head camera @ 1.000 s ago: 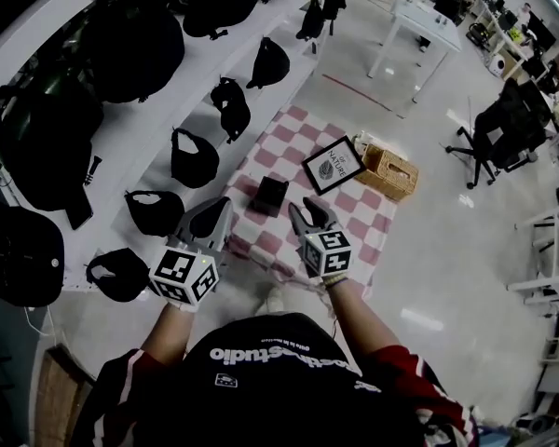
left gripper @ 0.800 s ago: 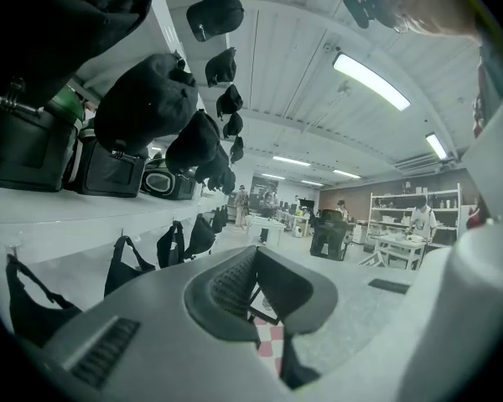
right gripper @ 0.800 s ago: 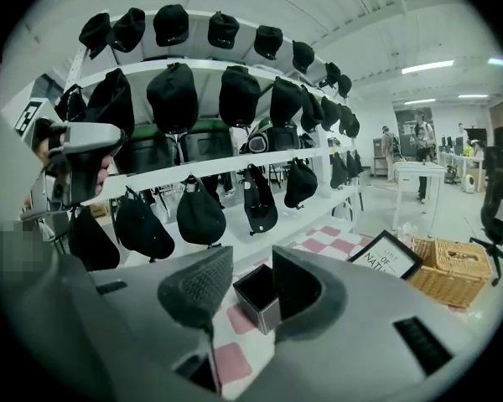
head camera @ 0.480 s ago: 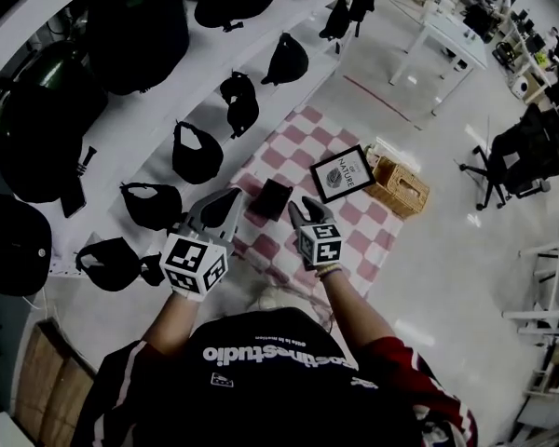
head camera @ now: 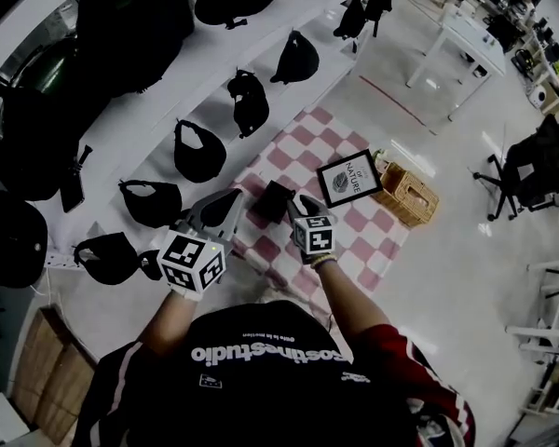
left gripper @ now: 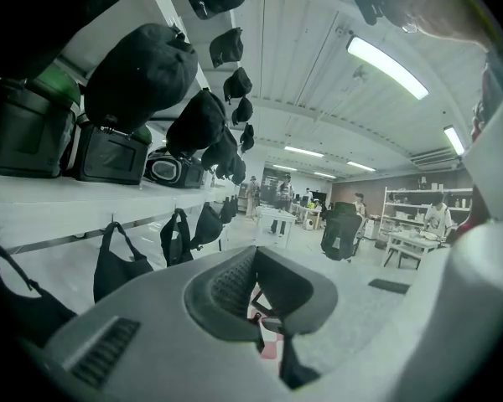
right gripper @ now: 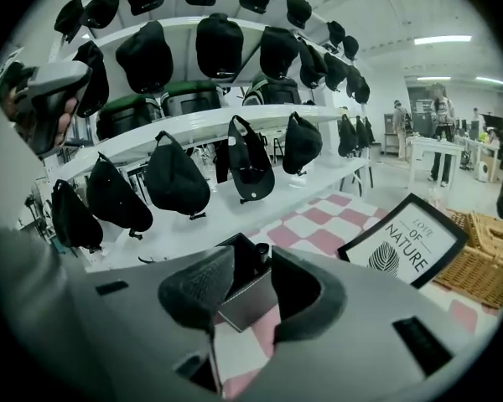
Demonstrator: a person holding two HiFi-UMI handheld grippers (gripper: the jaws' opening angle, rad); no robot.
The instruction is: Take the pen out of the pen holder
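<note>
— Overhead first: where's the pen holder (head camera: 272, 201)?
— Mid-frame on the checked mat (head camera: 359, 240), between the tips of the left gripper (head camera: 229, 203) and the right gripper (head camera: 305, 205). Neither grips it.
— The left gripper's own view?
— Jaws apart, nothing in them. Black bags (left gripper: 117, 266) hang at lower left, open room beyond, no holder in sight.
— The right gripper's?
— Jaws wide, though they have just been narrowing a little, with nothing clasped. The holder sits low centre, beyond the tips, and the pen (right gripper: 261, 254) stands dark inside it.
— How to do this well?
— I'd line up on the pen's top alone, clear of the rim, close gently, then lift straight up. The left could steady the holder, lest it tip.
</note>
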